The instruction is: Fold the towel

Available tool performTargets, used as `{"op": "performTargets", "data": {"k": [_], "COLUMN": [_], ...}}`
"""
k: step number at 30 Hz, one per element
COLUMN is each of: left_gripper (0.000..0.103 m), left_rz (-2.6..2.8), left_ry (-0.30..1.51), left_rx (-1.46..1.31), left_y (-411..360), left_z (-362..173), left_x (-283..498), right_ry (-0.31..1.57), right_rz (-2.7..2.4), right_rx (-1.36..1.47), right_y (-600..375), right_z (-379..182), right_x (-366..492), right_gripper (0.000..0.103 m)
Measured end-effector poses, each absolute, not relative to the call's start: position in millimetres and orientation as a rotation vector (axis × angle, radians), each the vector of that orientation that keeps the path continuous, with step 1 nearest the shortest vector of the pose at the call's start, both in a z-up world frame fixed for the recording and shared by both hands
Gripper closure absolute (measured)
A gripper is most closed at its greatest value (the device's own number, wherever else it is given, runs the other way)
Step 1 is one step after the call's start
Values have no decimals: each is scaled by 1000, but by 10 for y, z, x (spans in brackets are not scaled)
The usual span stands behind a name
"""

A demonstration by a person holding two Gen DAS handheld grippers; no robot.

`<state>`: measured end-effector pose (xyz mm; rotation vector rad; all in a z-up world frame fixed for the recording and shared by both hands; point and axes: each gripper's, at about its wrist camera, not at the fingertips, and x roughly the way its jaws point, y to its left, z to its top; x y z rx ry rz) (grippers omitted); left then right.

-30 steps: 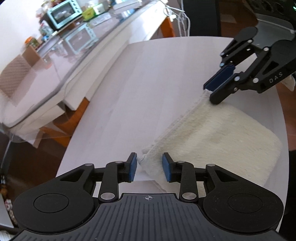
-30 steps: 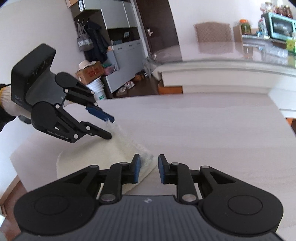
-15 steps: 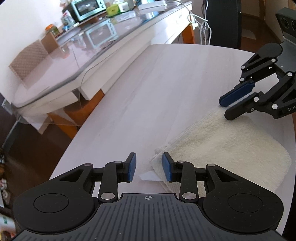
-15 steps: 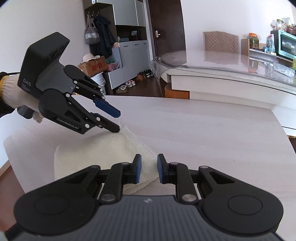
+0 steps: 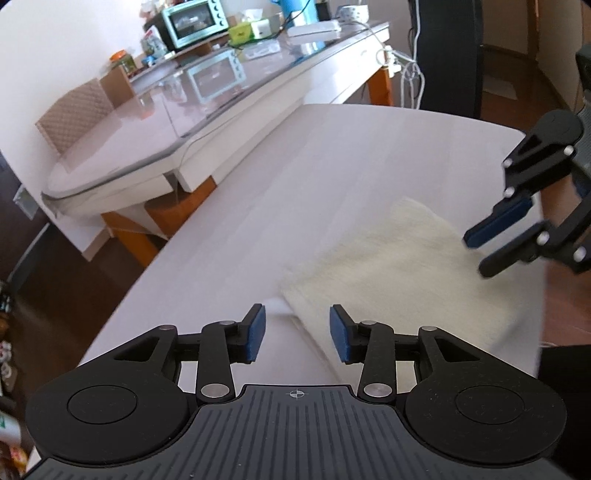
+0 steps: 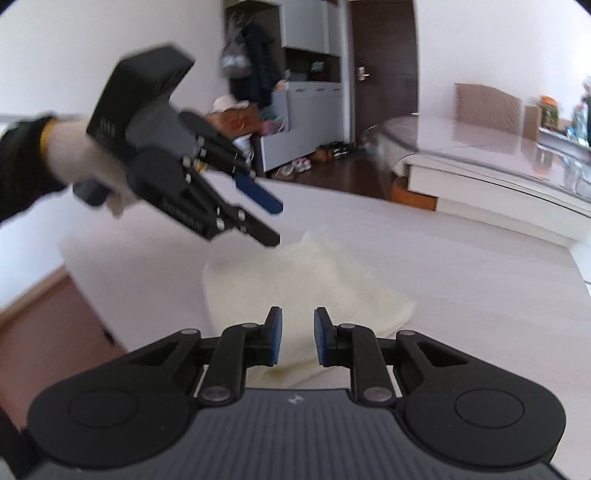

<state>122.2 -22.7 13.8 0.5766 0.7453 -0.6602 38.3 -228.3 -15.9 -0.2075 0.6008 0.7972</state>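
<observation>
**Mara:** Two grippers are in sight, and neither has hold of anything. The towel (image 5: pixel 402 266) lies folded on the pale bench (image 5: pixel 295 184), a cream rectangle near the bench's close edge.

**Joss:** What about the left gripper (image 5: pixel 297 334)?

**Mara:** Its jaws are opening. From its own camera the blue pads stand apart, with the towel's near corner showing in the gap below them, but the pads do not press on the cloth. From the right wrist view the same gripper (image 6: pixel 275 221) hangs in the air above the towel's (image 6: pixel 295 280) far corner, clear of it, carried by a hand (image 6: pixel 85 166) in a white knit glove with a dark sleeve behind.

**Joss:** And the right gripper (image 6: pixel 297 341)?

**Mara:** Its jaws stand a narrow way apart, narrower than the left's. The towel shows through the gap, lower down on the bench, and nothing sits between the pads. From the left wrist view it (image 5: pixel 476 251) hovers over the towel's right edge, and I see no contact there.

**Joss:** Anything else around?

**Mara:** A glass-topped table (image 5: pixel 177 122) stands beyond the bench, with a teal toaster oven (image 5: pixel 195 20) at its far end and a tan chair (image 5: pixel 74 114) beside it. Both views are a little blurred.
</observation>
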Motion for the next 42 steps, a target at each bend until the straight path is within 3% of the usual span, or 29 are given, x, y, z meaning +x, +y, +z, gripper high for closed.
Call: {"op": "performTargets", "data": {"k": [16,33,42], "left_gripper": [60,52,50], "left_rz": [-667,-661,-660], "left_ry": [776,775,729], "left_rx": [542,514,467], "left_y": [-222,-165,-44], "left_z": [-22,-110,67], "left_x": [988,1001,831], "right_ry": [642,658,629], "right_rz": [770,749,720], "right_rx": [-229,-258,-194], "right_y": [-2234,-2185,-2317], "right_z": [-253,-248,-79], "right_x": [327,311,290], "right_gripper": [81,81,78]}}
